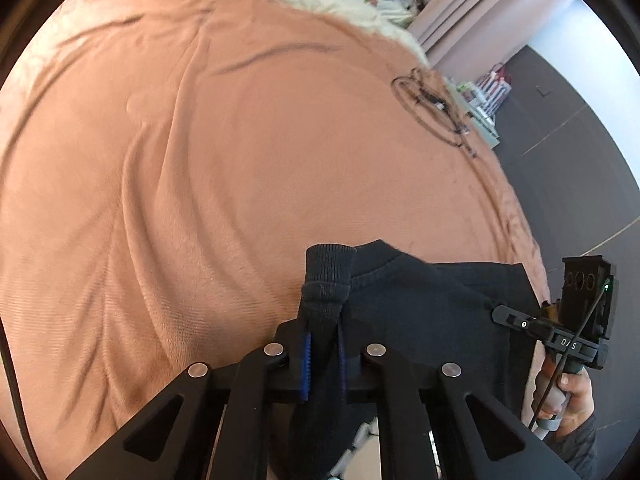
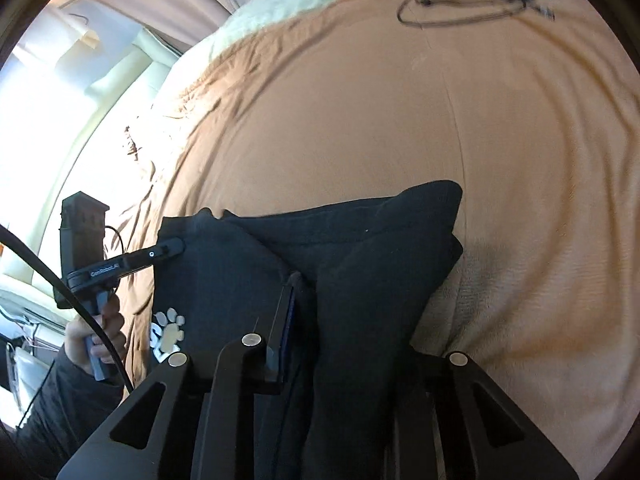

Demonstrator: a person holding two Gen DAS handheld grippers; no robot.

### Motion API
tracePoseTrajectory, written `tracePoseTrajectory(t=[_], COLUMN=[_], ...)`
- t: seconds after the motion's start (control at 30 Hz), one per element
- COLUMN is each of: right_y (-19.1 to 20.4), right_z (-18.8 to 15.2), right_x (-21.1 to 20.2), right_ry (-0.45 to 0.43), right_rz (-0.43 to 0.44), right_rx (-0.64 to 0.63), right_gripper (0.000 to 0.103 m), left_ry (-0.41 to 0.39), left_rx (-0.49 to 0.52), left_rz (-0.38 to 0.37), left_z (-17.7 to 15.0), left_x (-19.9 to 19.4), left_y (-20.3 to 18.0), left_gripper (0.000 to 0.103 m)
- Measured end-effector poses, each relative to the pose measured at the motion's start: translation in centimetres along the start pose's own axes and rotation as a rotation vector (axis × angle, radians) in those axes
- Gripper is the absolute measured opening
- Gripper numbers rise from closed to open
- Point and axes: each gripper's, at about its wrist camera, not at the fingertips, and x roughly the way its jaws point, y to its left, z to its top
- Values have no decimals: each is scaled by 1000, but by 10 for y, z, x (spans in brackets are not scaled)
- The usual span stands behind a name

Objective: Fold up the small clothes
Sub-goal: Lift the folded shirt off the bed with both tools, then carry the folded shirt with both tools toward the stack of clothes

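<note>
The left gripper [image 1: 324, 356] is clamping its jaws on a ribbed cuff [image 1: 330, 276] of the black sweatshirt [image 1: 420, 304], which is lying on the bed's orange blanket [image 1: 200, 160] toward six o'clock. The right gripper [image 2: 316, 320] is pinching a bunched fold of the same garment. A coiled cable [image 1: 432, 108] is resting on the blanket at about two o'clock.

Bedroom: blanket-covered bed [image 1: 200, 160], curtains [image 1: 480, 12]
</note>
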Motion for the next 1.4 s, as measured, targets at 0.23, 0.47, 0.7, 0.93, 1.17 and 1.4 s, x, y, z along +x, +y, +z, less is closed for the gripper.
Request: tracePoseTrajectory(t=[0.23, 0.47, 0.7, 0.93, 1.17, 1.4], right_y=[56, 113, 159, 185, 199, 191], right_z=[-16, -46, -103, -164, -235, -313], right_x=[-47, -120, -226, -329, -447, -540], right_ry=[-80, -171, -286, -383, -481, -536], right_rz=[-67, -116, -141, -198, -272, -349], right_rx=[-83, -137, -183, -210, -221, -207], right_gripper=[17, 17, 17, 16, 16, 16], left_ry=[-66, -141, -231, -311, -352, -327], left_rx=[65, 114, 162, 225, 304, 393], left_rz=[4, -34, -81, -173, -243, -322], left_z=[0, -7, -27, -62, -104, -152], left_x=[-58, -133, -213, -291, -346, -362], left_y=[-35, -74, -123, -194, -271, -354], left_gripper=[9, 8, 7, 7, 7, 7])
